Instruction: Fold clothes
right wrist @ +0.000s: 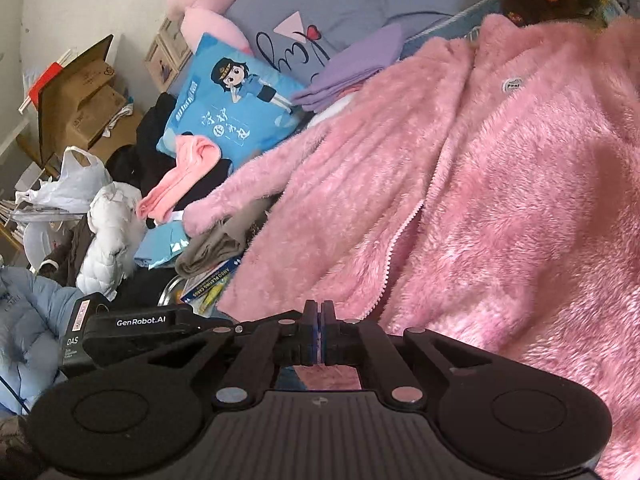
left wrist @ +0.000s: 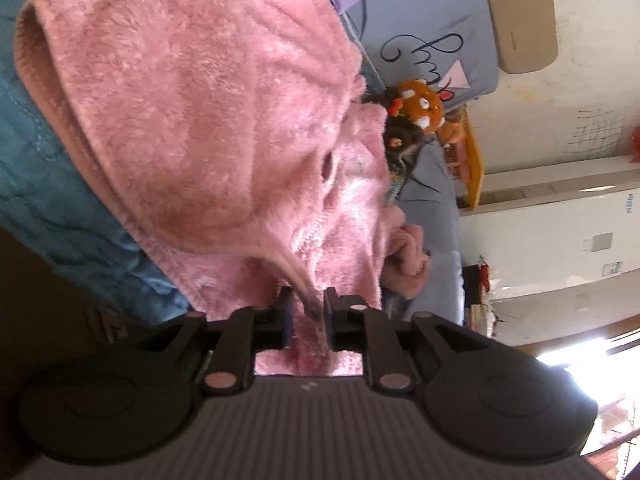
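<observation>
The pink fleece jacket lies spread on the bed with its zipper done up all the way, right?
Not quite. The jacket does lie spread on the bed, but its zipper is open: the right wrist view shows the front edges parted, the teeth running along one free edge.

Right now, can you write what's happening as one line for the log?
task: fold clothes | left gripper: open, jacket hem between pads | right gripper: shut, empty | pink jacket: spread on bed, unzipped

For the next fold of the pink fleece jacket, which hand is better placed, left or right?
Probably the left. The left tongs stand slightly open with an edge of the pink fleece jacket between their pads, ready to grip again. The right tongs are shut and empty, beside the jacket's zipper.
</observation>
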Available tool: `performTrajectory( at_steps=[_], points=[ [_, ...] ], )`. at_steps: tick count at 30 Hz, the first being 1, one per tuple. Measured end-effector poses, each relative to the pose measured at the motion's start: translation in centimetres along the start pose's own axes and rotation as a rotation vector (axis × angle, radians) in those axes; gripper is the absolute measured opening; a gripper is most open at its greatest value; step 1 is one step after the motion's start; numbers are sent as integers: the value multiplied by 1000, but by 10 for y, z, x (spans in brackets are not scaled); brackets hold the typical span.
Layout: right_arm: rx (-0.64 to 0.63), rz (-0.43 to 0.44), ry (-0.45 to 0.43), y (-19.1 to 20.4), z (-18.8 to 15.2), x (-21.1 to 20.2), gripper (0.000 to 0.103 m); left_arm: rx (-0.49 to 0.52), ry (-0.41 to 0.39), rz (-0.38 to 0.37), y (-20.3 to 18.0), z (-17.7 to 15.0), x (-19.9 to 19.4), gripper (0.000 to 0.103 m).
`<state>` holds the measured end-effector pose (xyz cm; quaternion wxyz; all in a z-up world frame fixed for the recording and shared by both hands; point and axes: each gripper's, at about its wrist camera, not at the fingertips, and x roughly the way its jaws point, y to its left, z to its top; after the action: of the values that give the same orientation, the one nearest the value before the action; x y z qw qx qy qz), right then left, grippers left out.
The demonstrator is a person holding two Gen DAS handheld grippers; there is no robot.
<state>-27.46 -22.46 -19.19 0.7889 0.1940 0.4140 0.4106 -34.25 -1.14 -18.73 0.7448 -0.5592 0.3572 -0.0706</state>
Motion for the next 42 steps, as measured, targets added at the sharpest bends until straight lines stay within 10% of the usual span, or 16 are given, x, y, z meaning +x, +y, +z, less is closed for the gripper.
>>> performTrajectory(
  at_steps=[10, 17, 27, 37, 42],
  points=[
    [84, -43, -67, 0, -12, 7, 1, -50, -45, 36, 3, 0, -1, 6],
    [-234, -194, -70, 33, -20, 29, 2, -42, -42, 90, 3, -1, 1, 5],
    [-319, -308, -71, 16, -9, 32, 0, -33, -48, 100, 4, -2, -1, 4],
    [-100, 64, 143, -24, 20, 17, 10, -27, -41, 94, 3, -2, -1, 5],
    [-270, 81, 223, -9, 15, 14, 19, -28, -38, 96, 3, -1, -1, 5]
  ],
)
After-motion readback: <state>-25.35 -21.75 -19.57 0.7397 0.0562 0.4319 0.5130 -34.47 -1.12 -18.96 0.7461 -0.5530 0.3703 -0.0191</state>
